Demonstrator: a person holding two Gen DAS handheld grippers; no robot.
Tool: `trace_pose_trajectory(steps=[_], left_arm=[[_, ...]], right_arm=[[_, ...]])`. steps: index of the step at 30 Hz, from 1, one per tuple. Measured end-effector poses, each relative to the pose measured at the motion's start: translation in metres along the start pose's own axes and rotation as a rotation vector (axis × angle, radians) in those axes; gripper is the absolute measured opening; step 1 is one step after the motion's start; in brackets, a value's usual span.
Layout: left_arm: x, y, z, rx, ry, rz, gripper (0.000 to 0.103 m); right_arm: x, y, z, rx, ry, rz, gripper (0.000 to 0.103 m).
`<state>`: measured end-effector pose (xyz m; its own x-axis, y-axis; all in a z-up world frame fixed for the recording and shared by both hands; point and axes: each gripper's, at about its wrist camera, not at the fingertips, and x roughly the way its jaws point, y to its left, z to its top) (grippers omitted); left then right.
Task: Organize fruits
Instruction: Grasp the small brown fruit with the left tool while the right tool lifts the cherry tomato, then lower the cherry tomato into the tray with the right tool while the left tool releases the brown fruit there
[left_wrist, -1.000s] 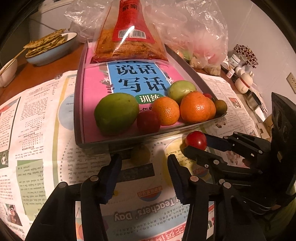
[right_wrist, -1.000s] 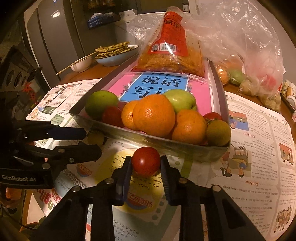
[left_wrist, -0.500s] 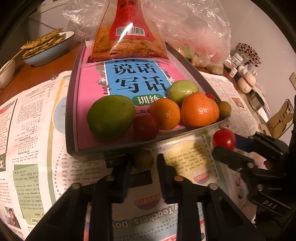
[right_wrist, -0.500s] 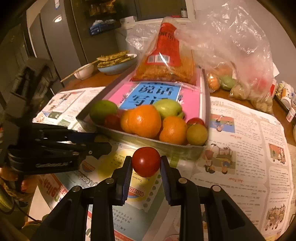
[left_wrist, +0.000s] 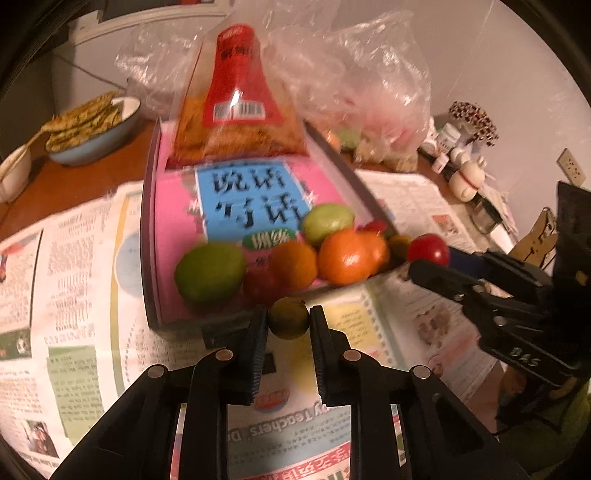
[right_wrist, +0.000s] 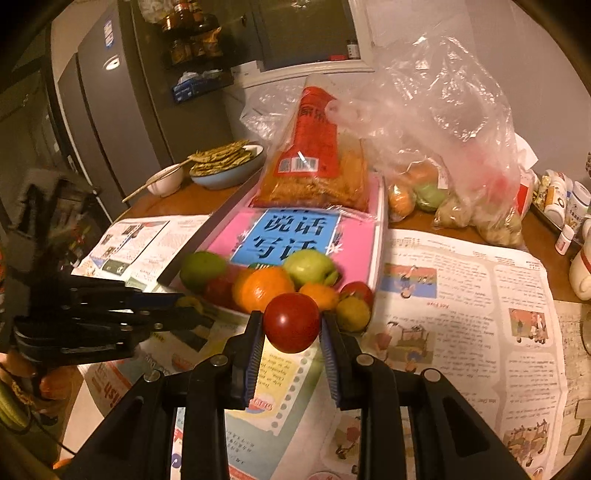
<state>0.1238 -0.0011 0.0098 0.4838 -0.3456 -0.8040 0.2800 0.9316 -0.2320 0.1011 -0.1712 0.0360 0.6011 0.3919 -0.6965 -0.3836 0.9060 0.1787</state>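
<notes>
Left wrist: left gripper (left_wrist: 288, 319) pinches round olive-green fruit (left_wrist: 287, 318), no evident long axis.

The right tool (right_wrist: 291, 325) pinches a red fruit (right_wrist: 291, 322) just before the fruit tray (right_wrist: 376, 236).

A dull olive-green fruit (left_wrist: 287, 318) sits between black jaws, a glossy red fruit (right_wrist: 291, 322) between blue-padded ones, while the grey tray (left_wrist: 147, 258) holds a pink book (left_wrist: 173, 229) with a blue panel, orange tangerines (left_wrist: 347, 256), and green fruits (left_wrist: 209, 271) over printed newspaper (left_wrist: 74, 295).
</notes>
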Motion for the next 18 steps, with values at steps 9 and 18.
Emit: trace_pose_trajectory(steps=[9, 18], left_arm=[[0.011, -0.004, 0.036, 0.019, -0.019, -0.001, 0.023], [0.036, 0.001, 0.058, 0.011, 0.001, 0.023, 0.023]], right_arm=[[0.011, -0.021, 0.014, 0.043, -0.01, -0.03, 0.03], [0.033, -0.036, 0.029, 0.06, 0.004, -0.051, 0.03]])
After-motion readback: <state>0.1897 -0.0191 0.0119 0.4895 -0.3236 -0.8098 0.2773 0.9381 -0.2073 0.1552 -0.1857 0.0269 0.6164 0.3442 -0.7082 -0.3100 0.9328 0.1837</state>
